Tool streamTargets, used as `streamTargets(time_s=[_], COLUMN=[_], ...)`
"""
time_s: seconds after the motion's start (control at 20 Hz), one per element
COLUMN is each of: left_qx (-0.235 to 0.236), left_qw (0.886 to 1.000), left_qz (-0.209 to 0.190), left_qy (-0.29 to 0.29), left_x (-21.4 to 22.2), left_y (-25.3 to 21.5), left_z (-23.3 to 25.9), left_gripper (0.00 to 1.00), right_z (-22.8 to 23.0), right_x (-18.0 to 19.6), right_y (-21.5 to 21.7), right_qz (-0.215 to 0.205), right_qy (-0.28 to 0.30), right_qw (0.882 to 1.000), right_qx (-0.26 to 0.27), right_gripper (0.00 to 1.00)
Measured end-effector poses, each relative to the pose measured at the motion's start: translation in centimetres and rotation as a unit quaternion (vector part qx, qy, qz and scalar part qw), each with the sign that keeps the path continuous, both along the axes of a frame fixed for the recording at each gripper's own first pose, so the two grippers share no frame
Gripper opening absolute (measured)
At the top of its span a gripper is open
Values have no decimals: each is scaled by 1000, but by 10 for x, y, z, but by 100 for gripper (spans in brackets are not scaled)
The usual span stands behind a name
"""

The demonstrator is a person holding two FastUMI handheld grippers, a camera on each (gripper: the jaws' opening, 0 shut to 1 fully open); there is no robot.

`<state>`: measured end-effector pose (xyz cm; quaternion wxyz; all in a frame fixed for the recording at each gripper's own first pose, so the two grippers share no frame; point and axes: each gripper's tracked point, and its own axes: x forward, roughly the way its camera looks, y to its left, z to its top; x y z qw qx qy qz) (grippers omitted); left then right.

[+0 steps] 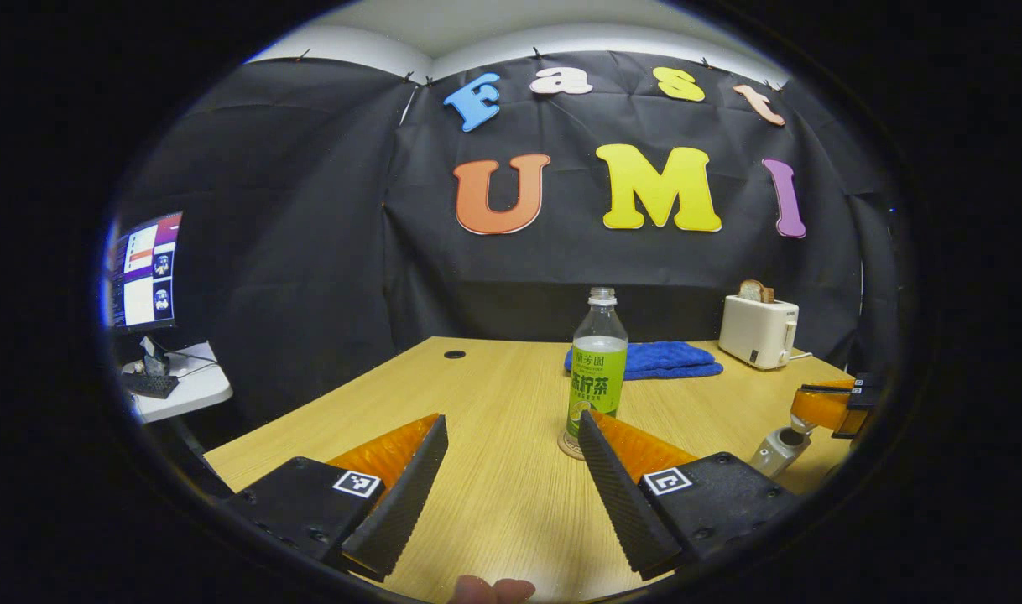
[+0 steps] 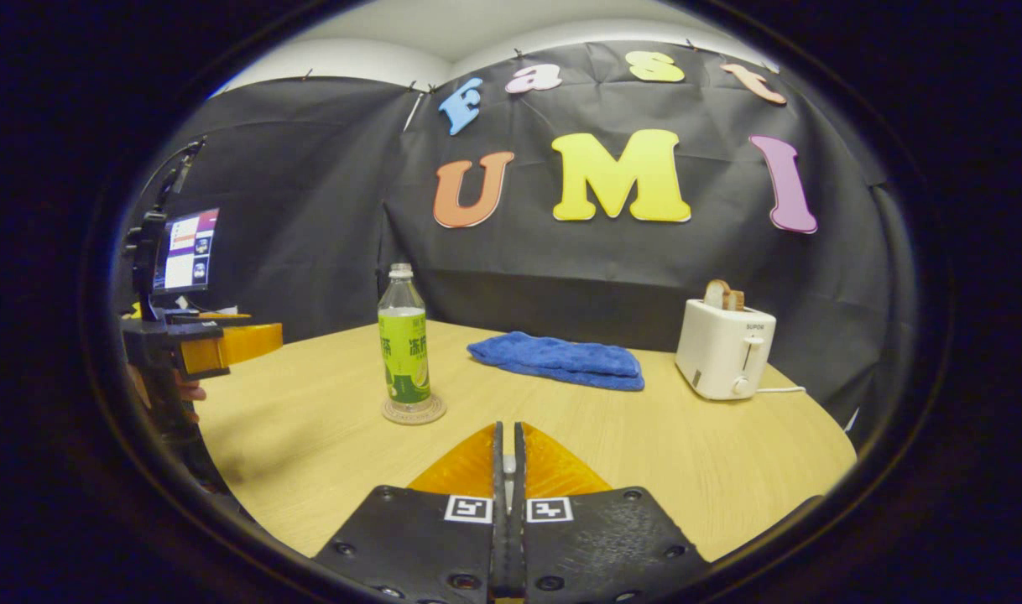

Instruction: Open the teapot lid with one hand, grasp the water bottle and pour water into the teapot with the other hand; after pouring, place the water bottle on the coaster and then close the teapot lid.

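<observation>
A clear water bottle (image 1: 599,369) (image 2: 404,344) with a green label and no cap stands upright on a round coaster (image 1: 571,449) (image 2: 414,413) mid-table. My left gripper (image 1: 511,424) is open just short of the bottle, with nothing between its fingers; it hangs at the left edge of the right gripper view (image 2: 226,348). My right gripper (image 2: 507,429) (image 1: 826,407) is shut on a small pale piece (image 2: 508,464), seemingly the teapot lid's knob. A pale grey part of the teapot (image 1: 778,449) peeks out under it; the rest is hidden.
A folded blue towel (image 1: 654,359) (image 2: 561,359) lies behind the bottle. A white toaster (image 1: 758,331) (image 2: 723,348) with bread stands at the back right. A monitor (image 1: 146,268) and a small white side table (image 1: 184,390) are off the wooden table's (image 1: 494,503) left edge.
</observation>
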<state>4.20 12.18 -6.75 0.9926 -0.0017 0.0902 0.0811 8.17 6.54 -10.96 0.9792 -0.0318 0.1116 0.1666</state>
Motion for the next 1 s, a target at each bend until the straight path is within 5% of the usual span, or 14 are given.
streamTargets(time_s=[0.8, 1.0], left_qx=[6, 6], left_qw=[1000, 1000], left_qz=[-2, -9], left_qy=[-18, -20], left_x=[-16, -20], left_y=[-2, -10], left_z=[19, 25], left_gripper=[97, 98], right_z=[-25, -18], right_x=[3, 1], right_y=[-2, 0], right_qz=[-27, -31], right_qy=[-13, -20], right_qw=[999, 999], right_qx=[-32, -22], right_gripper=[1, 9])
